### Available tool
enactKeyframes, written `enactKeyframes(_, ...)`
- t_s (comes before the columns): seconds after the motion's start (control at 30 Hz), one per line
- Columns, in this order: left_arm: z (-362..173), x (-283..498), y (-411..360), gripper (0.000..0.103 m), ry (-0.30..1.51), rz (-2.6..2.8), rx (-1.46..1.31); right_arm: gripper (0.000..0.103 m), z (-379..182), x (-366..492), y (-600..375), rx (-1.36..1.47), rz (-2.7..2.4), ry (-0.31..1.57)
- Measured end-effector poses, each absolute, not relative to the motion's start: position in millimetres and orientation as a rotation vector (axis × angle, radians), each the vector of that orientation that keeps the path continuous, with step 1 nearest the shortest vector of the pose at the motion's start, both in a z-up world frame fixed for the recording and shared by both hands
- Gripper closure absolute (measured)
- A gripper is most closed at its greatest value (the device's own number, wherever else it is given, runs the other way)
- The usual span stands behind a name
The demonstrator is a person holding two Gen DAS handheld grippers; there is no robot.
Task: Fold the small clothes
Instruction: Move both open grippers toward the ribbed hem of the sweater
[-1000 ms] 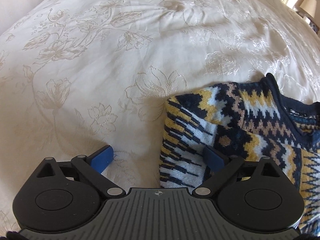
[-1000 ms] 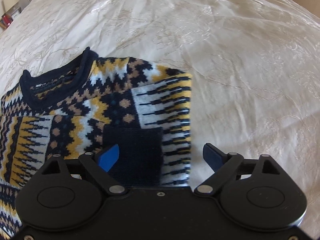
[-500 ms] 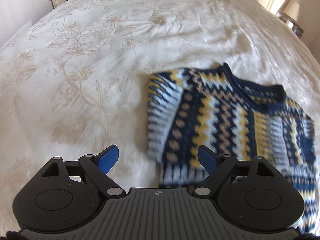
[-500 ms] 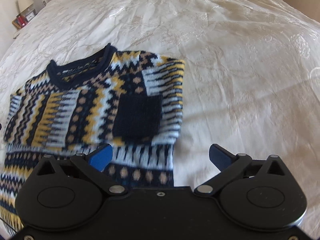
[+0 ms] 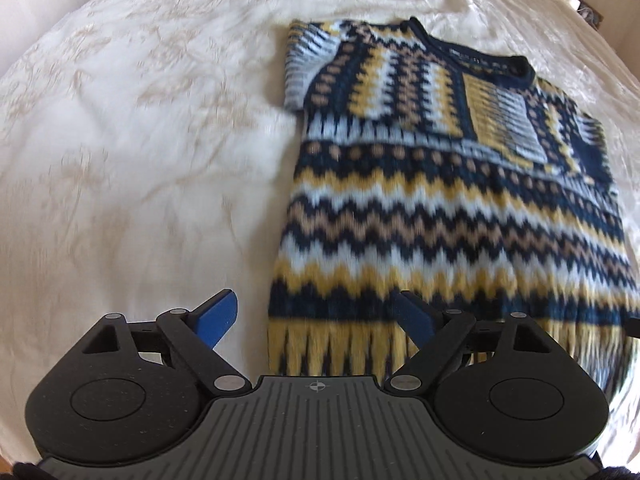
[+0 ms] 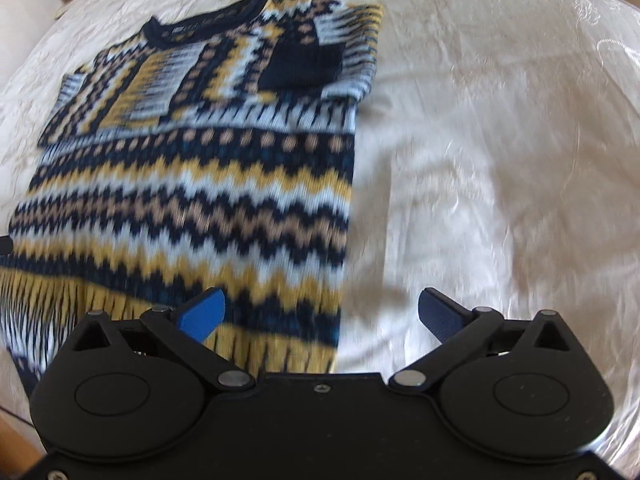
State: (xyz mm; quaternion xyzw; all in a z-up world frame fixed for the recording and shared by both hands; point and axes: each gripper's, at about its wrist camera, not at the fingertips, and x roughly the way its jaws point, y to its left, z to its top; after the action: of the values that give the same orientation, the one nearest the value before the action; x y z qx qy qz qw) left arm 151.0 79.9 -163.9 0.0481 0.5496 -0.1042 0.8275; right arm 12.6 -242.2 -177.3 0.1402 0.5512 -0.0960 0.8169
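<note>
A: Where is the navy, yellow and white zigzag knitted sweater [image 5: 448,184]?

B: Flat on the cream floral bedspread [image 5: 140,140], sleeves folded in.

A: What changed?

B: Left gripper [image 5: 316,316] and right gripper [image 6: 320,312], both released, pulled back to the hem; likely the bottom fold comes next.

Both grippers now sit back at the hem of the sweater [image 5: 448,200] instead of over its folded sleeves. The left gripper [image 5: 316,316] straddles the hem's left corner, the right gripper [image 6: 320,312] its right corner, and far more sweater shows.
</note>
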Motion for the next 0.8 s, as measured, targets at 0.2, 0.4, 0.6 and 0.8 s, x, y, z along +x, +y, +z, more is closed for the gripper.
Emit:
enactKeyframes(0.2,-182.7,121.0,81.3,0.017,1.200,-0.198,0.114,0.000,-193.5,-11.4,-227.0,0.225,-0.103,1.227)
enactKeyframes(0.4,-191.9,120.2,73.6,0.010,1.206,-0.175,0.139,0.000,-210.4,-14.7,-228.1,0.224,-0.053,1.234)
enactKeyframes(0.6,-201.4,128.9,65.5,0.000,1.224,-0.168,0.156,0.000,-221.1,-4.3,-238.1,0.244,-0.024,1.255)
enactKeyframes(0.8,-205.2,134.8,61.8,0.000,1.238,-0.178,0.154,0.000,-226.5,-5.3,-233.5,0.210,-0.058,1.221)
